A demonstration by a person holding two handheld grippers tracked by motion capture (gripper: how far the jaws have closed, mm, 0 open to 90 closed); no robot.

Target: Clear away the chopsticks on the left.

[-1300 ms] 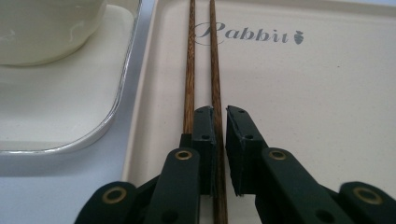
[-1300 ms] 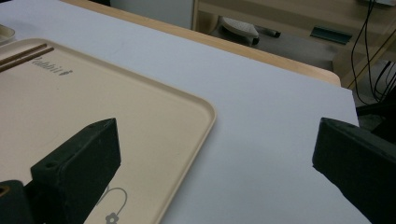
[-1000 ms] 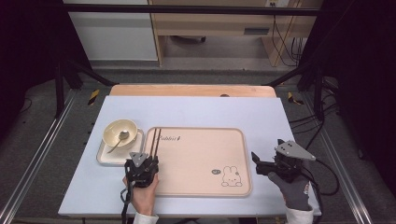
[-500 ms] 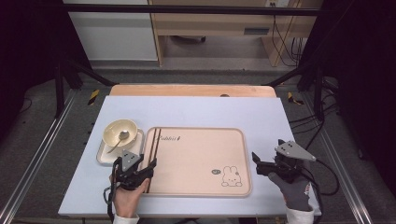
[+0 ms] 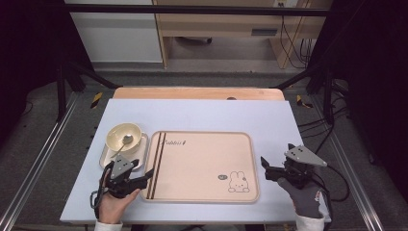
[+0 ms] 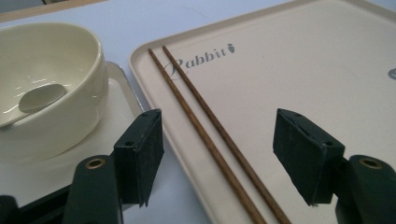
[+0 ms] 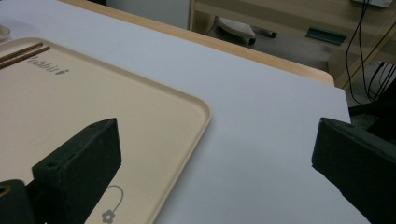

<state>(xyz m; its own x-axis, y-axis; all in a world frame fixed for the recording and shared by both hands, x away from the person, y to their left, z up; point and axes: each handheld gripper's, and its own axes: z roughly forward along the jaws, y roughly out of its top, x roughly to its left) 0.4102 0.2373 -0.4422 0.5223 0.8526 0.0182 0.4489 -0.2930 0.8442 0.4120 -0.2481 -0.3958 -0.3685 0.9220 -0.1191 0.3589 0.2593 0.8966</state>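
Left gripper (image 6: 219, 158) spread, empty, straddling chopsticks (image 6: 210, 135) on the tray (image 5: 202, 192) beside the bowl (image 5: 123, 137). Right gripper (image 7: 215, 163) released. Risk — thin sticks rolling apart, jaws catching one only.

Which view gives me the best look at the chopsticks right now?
The left gripper view: the chopsticks run close up between its open fingers, lying side by side on the tray. The high view shows them as two thin dark lines along the tray's left edge. The right gripper view catches just their far ends at its upper left corner.
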